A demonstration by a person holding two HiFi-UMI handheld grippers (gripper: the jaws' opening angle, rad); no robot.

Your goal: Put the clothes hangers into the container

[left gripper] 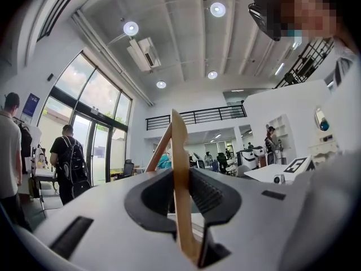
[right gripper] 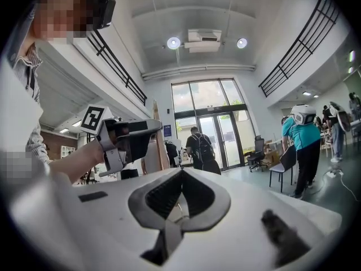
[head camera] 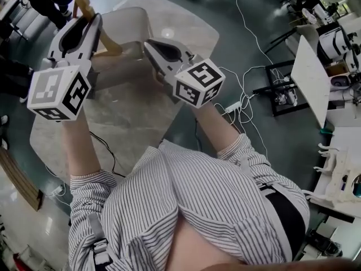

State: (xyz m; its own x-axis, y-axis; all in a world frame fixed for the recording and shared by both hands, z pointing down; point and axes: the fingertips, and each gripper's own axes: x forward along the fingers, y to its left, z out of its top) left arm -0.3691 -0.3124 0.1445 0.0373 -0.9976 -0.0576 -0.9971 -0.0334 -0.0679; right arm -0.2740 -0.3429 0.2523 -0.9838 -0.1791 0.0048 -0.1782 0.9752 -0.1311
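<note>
- The left gripper [head camera: 86,27] has its jaws clamped on a wooden clothes hanger [left gripper: 179,151], seen edge-on.
- The right gripper [right gripper: 180,175] has its jaws together and empty.
- A pale container [head camera: 132,24] lies below both.

Head view: taken from above, aimed steeply down past a striped shirt [head camera: 186,202] onto the left gripper [head camera: 90,22], the right gripper [head camera: 151,45] and a pale table [head camera: 130,117]. Left gripper view: set low and close behind own jaws, facing level along them, wooden hanger [left gripper: 180,174] dead centre. Right gripper view: same mounting, likewise level, left gripper caught at frame left. Shared by both gripper views: glass doors [right gripper: 211,134] and a person with a backpack [right gripper: 200,148]. Shared with head view: wooden hanger, left gripper.
</note>
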